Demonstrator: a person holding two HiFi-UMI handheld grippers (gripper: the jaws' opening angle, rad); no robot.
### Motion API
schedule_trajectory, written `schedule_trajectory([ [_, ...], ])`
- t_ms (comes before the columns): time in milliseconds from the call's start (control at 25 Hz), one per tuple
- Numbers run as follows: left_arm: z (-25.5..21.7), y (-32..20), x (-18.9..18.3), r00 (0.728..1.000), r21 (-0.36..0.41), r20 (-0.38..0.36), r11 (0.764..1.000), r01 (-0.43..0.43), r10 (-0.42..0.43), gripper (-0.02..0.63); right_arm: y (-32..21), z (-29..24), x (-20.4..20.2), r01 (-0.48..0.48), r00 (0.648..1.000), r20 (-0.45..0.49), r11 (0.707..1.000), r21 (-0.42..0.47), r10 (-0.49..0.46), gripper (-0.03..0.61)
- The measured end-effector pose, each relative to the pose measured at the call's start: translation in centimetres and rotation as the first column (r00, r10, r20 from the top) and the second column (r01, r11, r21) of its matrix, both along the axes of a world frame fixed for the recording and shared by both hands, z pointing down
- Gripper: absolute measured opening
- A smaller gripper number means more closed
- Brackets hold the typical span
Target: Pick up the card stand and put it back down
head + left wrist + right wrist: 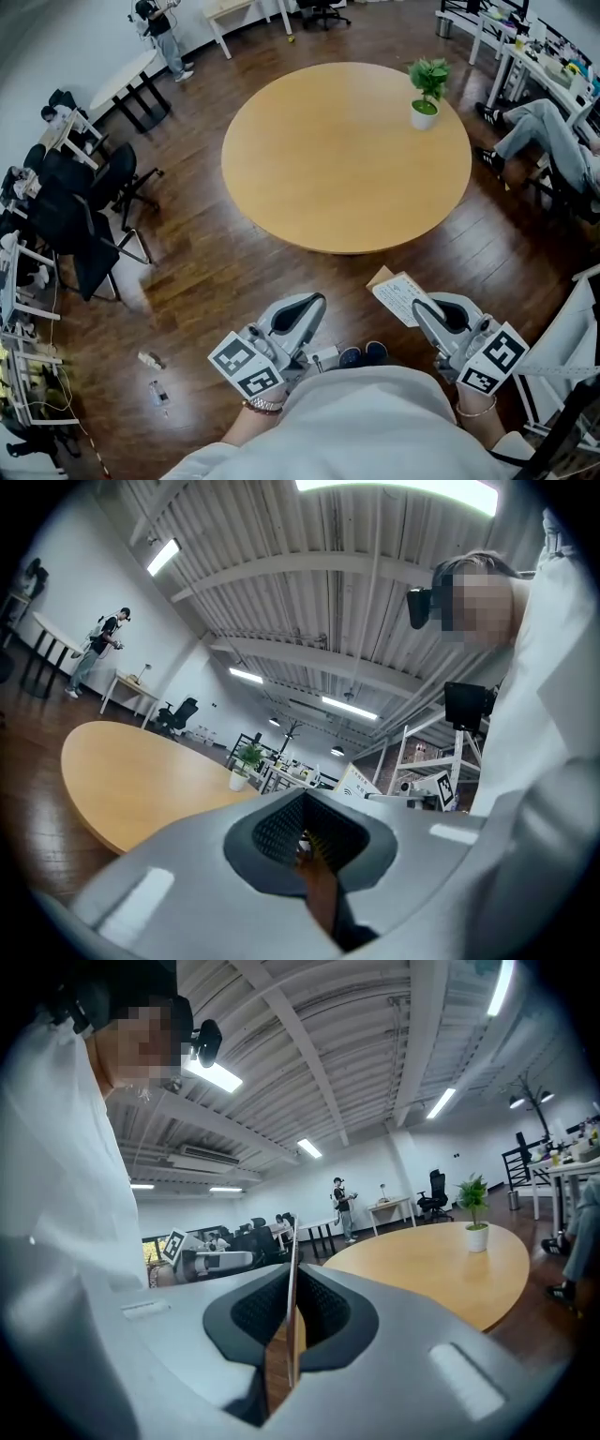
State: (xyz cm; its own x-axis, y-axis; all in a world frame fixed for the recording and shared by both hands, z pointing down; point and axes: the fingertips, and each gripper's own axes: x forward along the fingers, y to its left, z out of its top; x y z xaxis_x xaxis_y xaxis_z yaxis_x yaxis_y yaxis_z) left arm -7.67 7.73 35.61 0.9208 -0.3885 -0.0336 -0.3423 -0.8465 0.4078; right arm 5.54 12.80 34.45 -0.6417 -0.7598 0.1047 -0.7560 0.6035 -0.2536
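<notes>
Right tool (pixel 427 315) clamping card stand (pixel 400 297), table (pixel 281 178) ahead

Head view downward, others level, sharing table (pixel 347 155)

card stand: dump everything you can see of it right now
The card stand is a thin flat panel with a white printed face, the print too small to read, and a tan backing showing at one corner. The right gripper has its jaws shut on one edge of it; the right gripper view shows it edge-on as a narrow sliver between them. It hangs in the air over the wood floor, short of the round table, touching nothing else.
</notes>
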Motion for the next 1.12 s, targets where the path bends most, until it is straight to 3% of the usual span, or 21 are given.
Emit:
schedule_trajectory([
  [200,0.7,0.1,-0.9,1.000,0.028,0.004,0.999,-0.026,0.026,-0.009,-0.4,0.1,-0.4,-0.015,1.000,0.001,1.000,0.004,0.015,0.023],
  [400,2.0,-0.1,-0.4,1.000,-0.026,0.018,1.000,-0.012,0.013,-0.009,-1.7,0.2,0.6,-0.015,0.999,0.033,1.000,-0.025,0.016,0.023],
  [800,-0.1,-11.9,-1.0,0.988,-0.042,0.066,0.988,0.145,-0.142,-0.009,-18.5,0.5,4.5,-0.011,0.998,0.056,0.997,-0.080,0.015,0.023],
  [960,-2.3,-16.0,1.3,0.975,-0.027,0.059,0.976,0.215,-0.213,-0.009,-25.2,2.9,9.7,-0.060,0.998,-0.017,0.989,-0.136,0.058,0.023],
  [1120,-2.4,-20.5,2.7,0.961,-0.023,0.061,0.962,0.272,-0.270,-0.009,-33.8,7.7,12.3,-0.020,0.999,-0.054,0.980,-0.196,0.010,0.023],
])
